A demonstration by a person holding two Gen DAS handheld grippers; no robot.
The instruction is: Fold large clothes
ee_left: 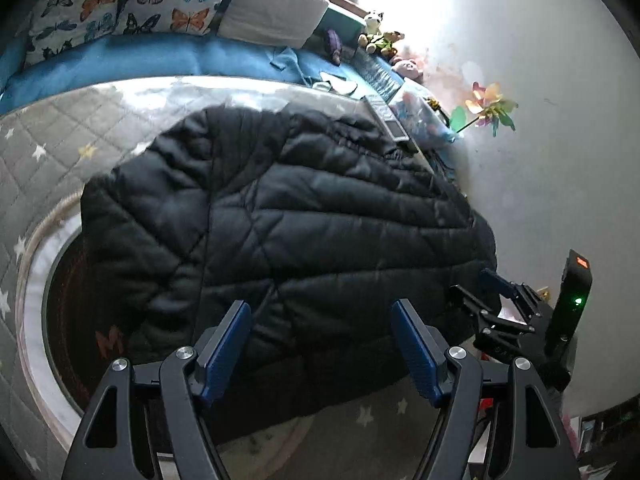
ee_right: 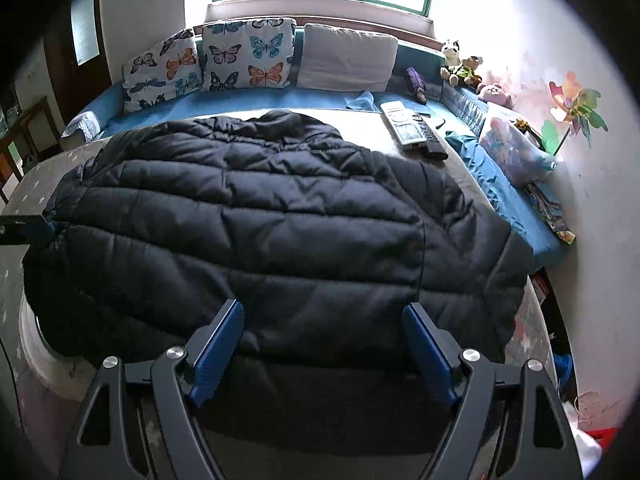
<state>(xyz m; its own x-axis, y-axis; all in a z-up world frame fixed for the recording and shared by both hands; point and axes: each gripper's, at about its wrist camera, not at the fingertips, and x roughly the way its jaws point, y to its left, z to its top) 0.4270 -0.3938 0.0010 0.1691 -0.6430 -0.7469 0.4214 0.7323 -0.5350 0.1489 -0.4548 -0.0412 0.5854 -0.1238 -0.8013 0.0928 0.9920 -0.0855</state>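
A large black quilted puffer jacket (ee_left: 288, 220) lies spread flat on the grey star-print bed cover (ee_left: 60, 152); it also fills the middle of the right wrist view (ee_right: 260, 224). My left gripper (ee_left: 322, 312) is open and empty, hovering over the jacket's near hem. My right gripper (ee_right: 324, 316) is open and empty above the near hem too. The right gripper also shows in the left wrist view (ee_left: 490, 284) at the jacket's right edge. A blue pad of the left gripper (ee_right: 24, 230) shows at the jacket's left edge.
Butterfly cushions (ee_right: 244, 56) and a plain cushion (ee_right: 344, 60) line the bed head under a window. Remote controls (ee_right: 408, 124) lie beyond the jacket. Plush toys (ee_right: 460, 64), a clear bag (ee_right: 512, 148) and a pinwheel (ee_right: 576, 108) stand along the right wall.
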